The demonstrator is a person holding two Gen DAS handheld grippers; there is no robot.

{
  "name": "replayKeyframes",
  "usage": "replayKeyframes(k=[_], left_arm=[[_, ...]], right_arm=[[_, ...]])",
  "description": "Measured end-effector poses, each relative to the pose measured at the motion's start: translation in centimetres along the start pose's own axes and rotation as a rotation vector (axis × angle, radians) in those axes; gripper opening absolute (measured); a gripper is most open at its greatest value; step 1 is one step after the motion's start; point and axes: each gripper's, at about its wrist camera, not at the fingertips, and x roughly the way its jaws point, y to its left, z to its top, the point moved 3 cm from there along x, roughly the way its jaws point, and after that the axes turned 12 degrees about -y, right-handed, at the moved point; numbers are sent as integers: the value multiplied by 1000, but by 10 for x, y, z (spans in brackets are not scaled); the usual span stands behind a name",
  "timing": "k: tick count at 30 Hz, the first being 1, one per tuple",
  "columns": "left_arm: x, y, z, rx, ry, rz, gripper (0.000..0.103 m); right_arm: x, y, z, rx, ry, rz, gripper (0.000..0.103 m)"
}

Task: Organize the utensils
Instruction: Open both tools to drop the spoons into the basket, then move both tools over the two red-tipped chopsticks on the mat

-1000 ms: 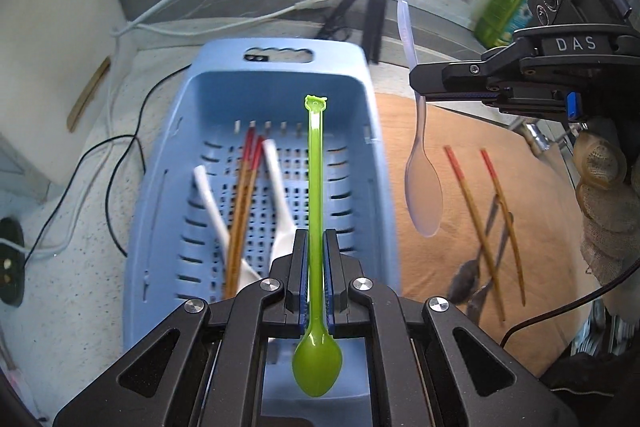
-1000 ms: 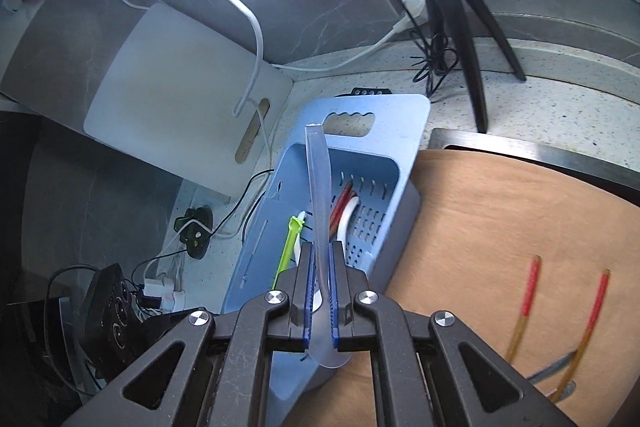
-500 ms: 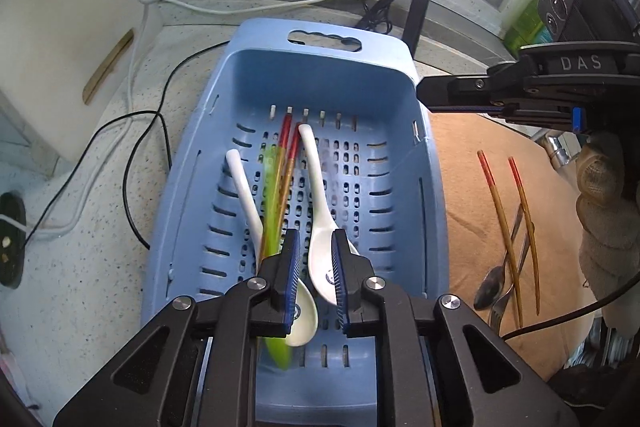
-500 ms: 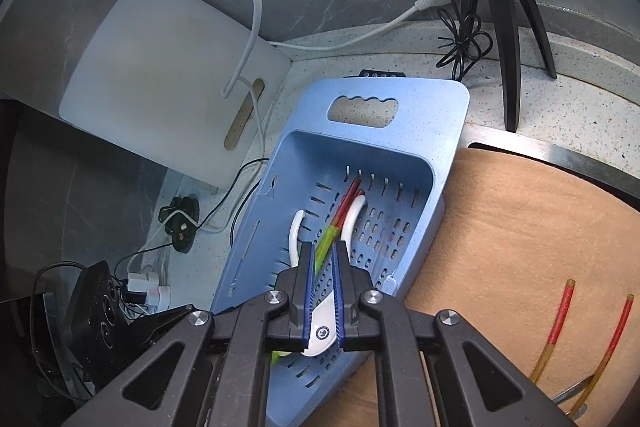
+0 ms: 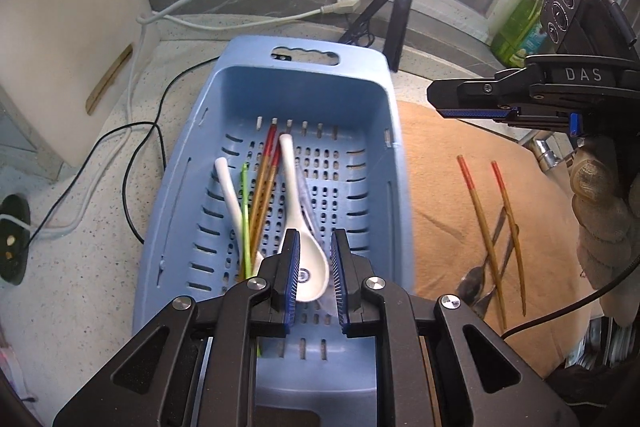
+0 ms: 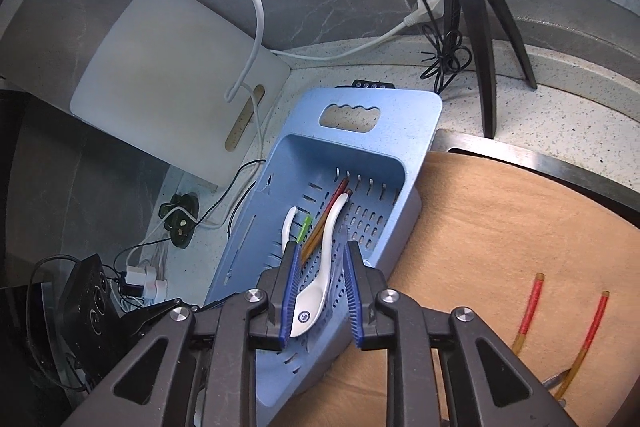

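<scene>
A blue slotted basket (image 5: 200, 211) (image 6: 416, 115) holds two white ceramic spoons (image 5: 294, 203) (image 6: 324, 251), a green spoon (image 5: 245, 211), red-tipped chopsticks (image 5: 266, 183) and a clear plastic spoon (image 5: 310, 207). My left gripper (image 5: 315, 281) is open and empty above the basket's near end. My right gripper (image 6: 320, 291) is open and empty over the basket's right side; it also shows in the left wrist view (image 5: 500, 105). Two more red-tipped chopsticks (image 5: 480, 223) (image 6: 528, 311) and metal spoons (image 5: 476, 279) lie on the tan mat (image 5: 440, 195).
A white cutting board (image 6: 168, 83) leans on the wall at the left. Cables (image 5: 120, 155) and a plug (image 5: 12, 239) lie on the speckled counter. A ring-light tripod (image 6: 480, 27) stands behind the basket. A green bottle (image 5: 520, 27) stands at the back right.
Both grippers opened. The green spoon dropped from the left gripper and the clear spoon from the right gripper into the basket. Both grippers have pulled back a little.
</scene>
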Motion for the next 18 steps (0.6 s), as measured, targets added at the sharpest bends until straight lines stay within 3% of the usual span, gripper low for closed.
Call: replayKeyframes(k=[8, 11, 14, 18], left_arm=[[-15, -33, -3, 32, -28, -27, 15], [-20, -48, -8, 41, -33, -43, 21], [-22, -65, -15, 50, -32, -63, 22], [-25, -88, -26, 70, -25, -77, 22]], right_arm=[[-49, -13, -4, -52, -58, -7, 33], [-68, -22, -7, -58, -85, -8, 39], [-88, -34, -12, -77, -115, -30, 40], [-111, -53, -21, -66, -156, -44, 51]])
